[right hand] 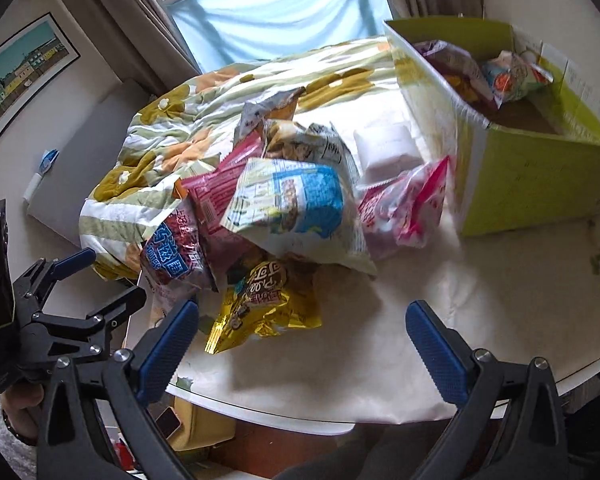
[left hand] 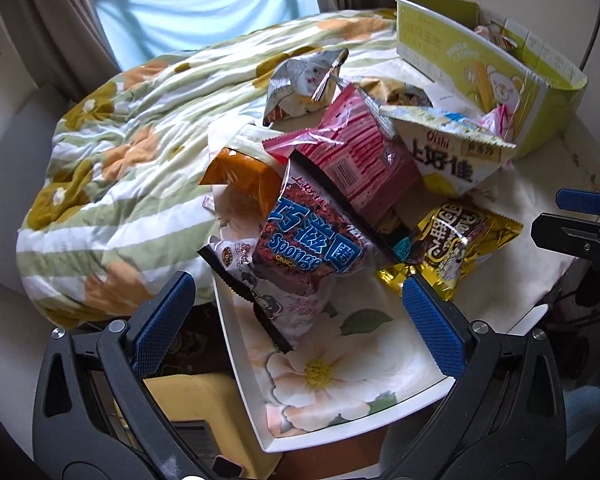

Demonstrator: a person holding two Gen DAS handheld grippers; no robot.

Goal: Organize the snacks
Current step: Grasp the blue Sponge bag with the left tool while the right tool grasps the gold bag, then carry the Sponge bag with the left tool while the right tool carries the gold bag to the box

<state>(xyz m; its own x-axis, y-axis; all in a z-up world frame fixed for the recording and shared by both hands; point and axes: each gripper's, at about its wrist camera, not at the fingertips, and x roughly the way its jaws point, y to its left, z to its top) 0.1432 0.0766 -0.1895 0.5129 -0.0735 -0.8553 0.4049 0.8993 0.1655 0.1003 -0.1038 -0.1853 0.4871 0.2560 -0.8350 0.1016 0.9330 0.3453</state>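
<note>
Daylight comes through a window (right hand: 284, 12) hung with pale blue cloth between brown curtains (left hand: 60, 28), a framed picture (right hand: 24, 76) of coloured houses hangs on the cream wall (right hand: 100, 68), and a flowered quilt (left hand: 112, 168) lies rumpled beside the white desk (right hand: 380, 340).

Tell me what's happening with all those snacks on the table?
A person is tidying snacks with a gripper in each hand. Right now the left gripper and the right gripper both have their jaws open and hold nothing. A heap of snack bags, like the gold bag and the red and blue bag, sits on the table. The green box already has a few bags inside, so most are not yet sorted.
</note>
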